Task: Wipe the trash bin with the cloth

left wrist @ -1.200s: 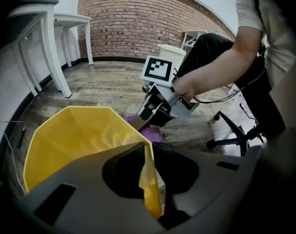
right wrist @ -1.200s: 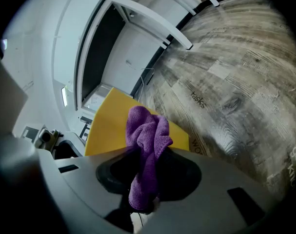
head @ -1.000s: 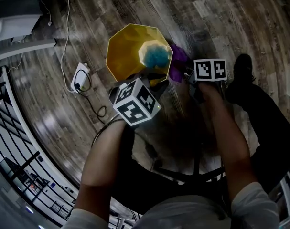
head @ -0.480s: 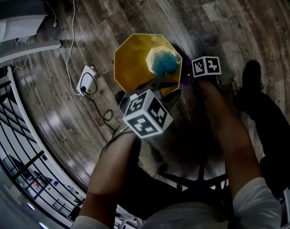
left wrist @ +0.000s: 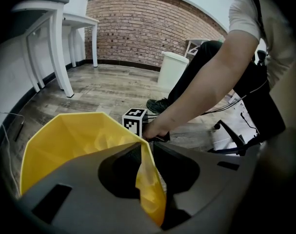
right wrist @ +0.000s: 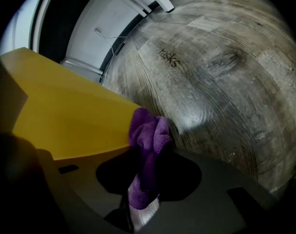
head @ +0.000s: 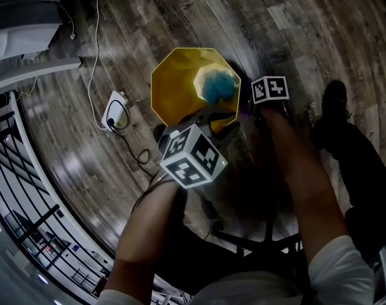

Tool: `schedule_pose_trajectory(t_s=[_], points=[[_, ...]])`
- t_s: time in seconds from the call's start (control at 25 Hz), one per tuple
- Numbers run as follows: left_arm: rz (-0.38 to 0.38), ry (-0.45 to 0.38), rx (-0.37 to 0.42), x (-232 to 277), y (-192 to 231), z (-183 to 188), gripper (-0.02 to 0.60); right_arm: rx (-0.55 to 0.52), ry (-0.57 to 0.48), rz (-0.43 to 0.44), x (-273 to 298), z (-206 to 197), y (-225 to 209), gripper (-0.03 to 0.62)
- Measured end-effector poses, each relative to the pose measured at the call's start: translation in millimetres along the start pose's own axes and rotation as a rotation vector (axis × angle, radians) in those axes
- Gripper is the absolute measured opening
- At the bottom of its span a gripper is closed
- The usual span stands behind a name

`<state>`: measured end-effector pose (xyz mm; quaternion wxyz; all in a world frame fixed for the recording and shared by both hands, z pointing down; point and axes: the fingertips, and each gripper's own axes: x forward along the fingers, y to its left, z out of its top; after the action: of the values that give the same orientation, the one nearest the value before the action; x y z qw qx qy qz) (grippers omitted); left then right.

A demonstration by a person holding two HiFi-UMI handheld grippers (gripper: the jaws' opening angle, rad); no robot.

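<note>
Both forearms reach forward and steeply down toward the floor, side by side. Left gripper (left wrist: 147,165) is tilted down over the near rim of the yellow trash bin (head: 177,88). The bin's wall stands clamped between its jaws, which have just been opening slightly. Right gripper (right wrist: 144,182) sits low beside the bin's right outer wall, jaws closed on the purple cloth (right wrist: 148,139). Cloth bunches out past the fingertips and touches the yellow wall near its foot, just above the wood floor (right wrist: 221,72).
</note>
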<state>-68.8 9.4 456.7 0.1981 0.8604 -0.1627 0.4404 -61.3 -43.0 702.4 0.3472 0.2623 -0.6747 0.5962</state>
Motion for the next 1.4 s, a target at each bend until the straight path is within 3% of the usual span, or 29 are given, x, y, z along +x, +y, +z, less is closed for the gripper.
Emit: schedule_pose_trajectory(t_s=[0.2,0.48,0.72,1.12,1.4], points=[[0.014,0.0,0.01,-11.1,1.2,-3.7,0.074,0.021,-0.095,0.044,-39.3,4.9,11.2,0.112],[0.018,0.096,0.066,-27.5,-1.9,-30.3,0.095,0.056,-0.232,0.121,-111.7,-8.3,43.6,0.112],[-0.006,0.13,0.064,-21.0,-6.3,-40.4,0.097,0.132,-0.332,0.234,-170.2,-20.2,89.8,0.112],[-0.021,0.124,0.008,-8.1,-3.8,-44.7,0.087,0.066,-0.354,0.355,-222.4,-36.4,152.2,0.112],[-0.052,0.092,-0.081,-2.9,-7.6,-35.4,0.072,0.03,-0.327,0.358,-215.2,-36.6,159.0,0.114]])
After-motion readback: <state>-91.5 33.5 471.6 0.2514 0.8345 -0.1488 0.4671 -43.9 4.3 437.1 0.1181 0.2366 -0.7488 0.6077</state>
